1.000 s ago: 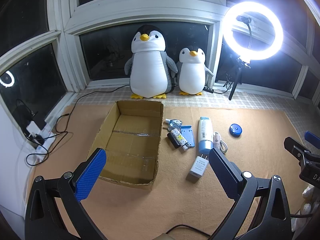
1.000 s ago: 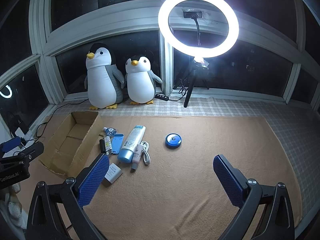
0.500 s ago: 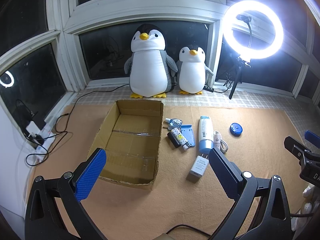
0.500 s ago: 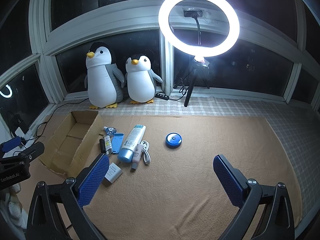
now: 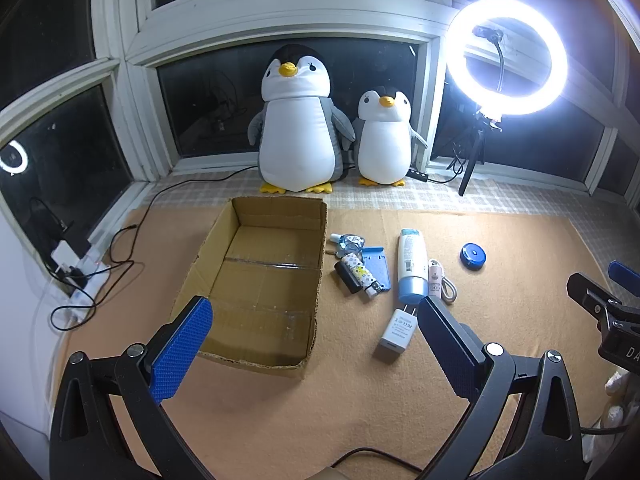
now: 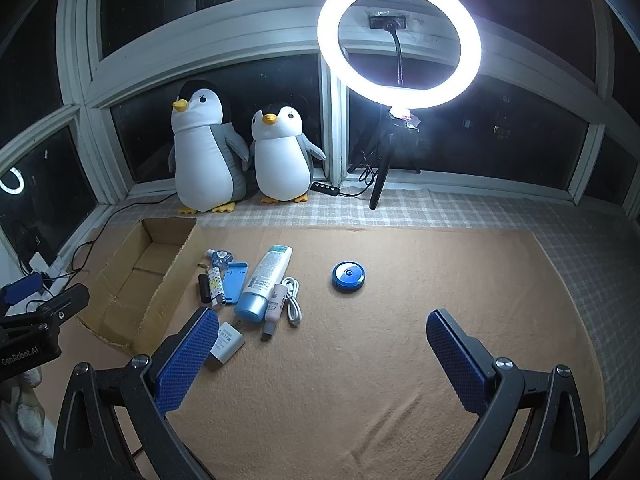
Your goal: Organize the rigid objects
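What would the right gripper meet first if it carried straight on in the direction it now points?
Probably only the bare tan mat. The right gripper is open and empty, and nothing lies between its fingers. The blue round case sits farther ahead along that line, though depth is hard to judge.

The left gripper (image 5: 312, 344) hangs with jaws spread wide above an open cardboard box (image 5: 256, 280). Right of the box lie a lighter (image 5: 362, 274), lotion tube (image 5: 412, 266), white charger (image 5: 398, 330) and round blue case (image 5: 473, 257).

Cardboard box (image 5: 264, 276) left of charger (image 5: 397, 330), tube (image 5: 412, 264) and round tin (image 5: 473, 257)
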`<state>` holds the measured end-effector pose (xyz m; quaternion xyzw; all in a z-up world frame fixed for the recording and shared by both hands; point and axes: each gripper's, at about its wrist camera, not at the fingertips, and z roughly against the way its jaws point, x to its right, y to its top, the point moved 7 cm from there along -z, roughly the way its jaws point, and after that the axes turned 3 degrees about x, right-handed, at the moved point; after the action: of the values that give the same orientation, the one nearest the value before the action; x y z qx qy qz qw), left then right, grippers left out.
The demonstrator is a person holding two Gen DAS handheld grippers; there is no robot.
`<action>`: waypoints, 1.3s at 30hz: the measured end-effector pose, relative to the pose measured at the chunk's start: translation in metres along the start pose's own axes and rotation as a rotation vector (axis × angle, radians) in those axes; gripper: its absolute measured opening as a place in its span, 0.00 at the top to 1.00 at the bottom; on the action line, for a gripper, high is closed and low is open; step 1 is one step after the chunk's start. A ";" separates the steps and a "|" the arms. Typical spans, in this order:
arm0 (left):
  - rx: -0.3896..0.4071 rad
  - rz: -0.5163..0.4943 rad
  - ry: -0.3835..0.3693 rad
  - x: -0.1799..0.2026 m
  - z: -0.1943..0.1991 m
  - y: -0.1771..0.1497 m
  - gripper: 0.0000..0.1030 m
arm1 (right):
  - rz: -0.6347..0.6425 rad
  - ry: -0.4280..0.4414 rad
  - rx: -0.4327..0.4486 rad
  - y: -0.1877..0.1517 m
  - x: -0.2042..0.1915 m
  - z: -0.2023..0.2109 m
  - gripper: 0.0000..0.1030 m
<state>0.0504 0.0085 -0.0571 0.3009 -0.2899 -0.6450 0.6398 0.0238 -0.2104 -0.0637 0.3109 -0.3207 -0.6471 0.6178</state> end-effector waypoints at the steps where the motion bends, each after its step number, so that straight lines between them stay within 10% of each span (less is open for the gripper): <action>1: 0.000 0.000 0.000 0.000 0.000 0.000 0.01 | 0.000 0.000 0.000 0.000 0.000 0.000 0.00; 39: -0.016 0.006 0.015 -0.007 -0.010 -0.006 0.01 | 0.002 0.007 -0.027 -0.005 -0.004 -0.009 0.00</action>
<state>0.0543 0.0159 -0.0677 0.3000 -0.2809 -0.6428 0.6464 0.0287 -0.2064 -0.0729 0.3043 -0.3101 -0.6496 0.6239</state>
